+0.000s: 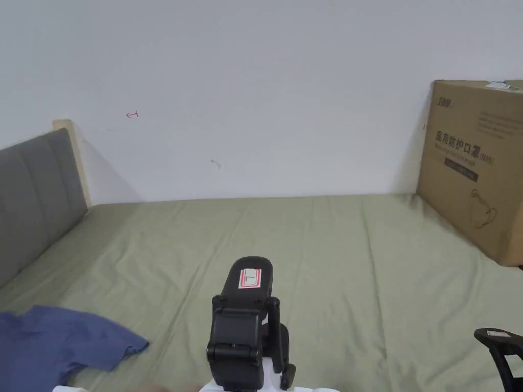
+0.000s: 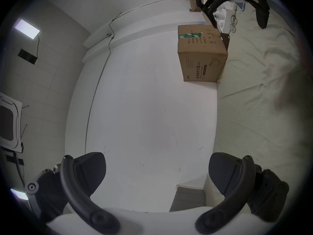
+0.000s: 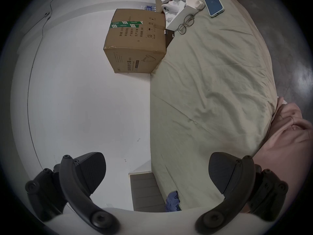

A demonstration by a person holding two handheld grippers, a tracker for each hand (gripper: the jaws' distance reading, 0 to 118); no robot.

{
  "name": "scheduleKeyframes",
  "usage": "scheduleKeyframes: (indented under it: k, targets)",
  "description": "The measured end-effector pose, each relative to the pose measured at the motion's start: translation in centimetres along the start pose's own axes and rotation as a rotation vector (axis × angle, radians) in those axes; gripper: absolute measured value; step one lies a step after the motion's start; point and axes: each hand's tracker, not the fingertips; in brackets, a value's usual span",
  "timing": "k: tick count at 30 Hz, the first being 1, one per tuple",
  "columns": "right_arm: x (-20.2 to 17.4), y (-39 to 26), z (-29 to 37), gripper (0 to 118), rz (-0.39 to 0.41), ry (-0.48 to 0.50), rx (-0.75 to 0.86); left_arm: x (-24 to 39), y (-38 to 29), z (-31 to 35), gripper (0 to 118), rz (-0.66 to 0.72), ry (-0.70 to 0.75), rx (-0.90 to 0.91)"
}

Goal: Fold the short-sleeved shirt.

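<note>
The blue short-sleeved shirt (image 1: pixel 56 347) lies crumpled on the green bed sheet (image 1: pixel 332 245) at the near left corner; in the right gripper view the shirt (image 3: pixel 172 201) is small and far off beside the headboard. My left gripper (image 1: pixel 250 306) hovers over the near middle of the bed, right of the shirt and apart from it. Its jaws stand wide apart in its own view (image 2: pixel 157 170), with nothing between them. My right gripper (image 1: pixel 503 347) is at the near right edge, open and empty (image 3: pixel 157 170).
A large cardboard box (image 1: pixel 475 163) stands on the bed at the far right against the white wall. A grey padded headboard (image 1: pixel 36 194) bounds the left side. Beyond the box lie a phone (image 3: pixel 214 3), glasses (image 3: pixel 186 24) and a white box.
</note>
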Motion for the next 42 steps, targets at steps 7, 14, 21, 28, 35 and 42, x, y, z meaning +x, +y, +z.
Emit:
scheduleKeyframes:
  k: [7, 14, 21, 28, 35, 42]
  targets:
    - [0.6, 0.2, -0.2, 118, -0.102, -0.086, 0.024, 0.0, -0.1, -0.1, 118, -0.002, -0.006, 0.001]
    - [-2.4, -0.8, -0.5, 118, 0.226, 0.047, 0.034, -2.8, -0.8, -0.7, 118, 0.513, -0.031, -0.144]
    - [-7.6, -8.7, 2.6, 118, 1.507, 0.187, 0.409, -3.8, -7.6, -0.8, 118, 1.538, 0.017, -0.448]
    - [-6.4, -8.2, 2.0, 118, 1.438, 0.168, 0.375, -3.3, -7.7, -0.8, 118, 1.418, 0.071, -0.457]
    - [1.3, -0.1, -1.6, 118, -0.231, 0.086, -0.176, 6.0, -3.1, -0.7, 118, -0.494, 0.019, -0.001]
    - [2.2, 1.0, -2.2, 118, -0.006, 0.098, -0.053, 2.4, -2.8, -1.3, 118, 0.277, -0.200, -0.265]
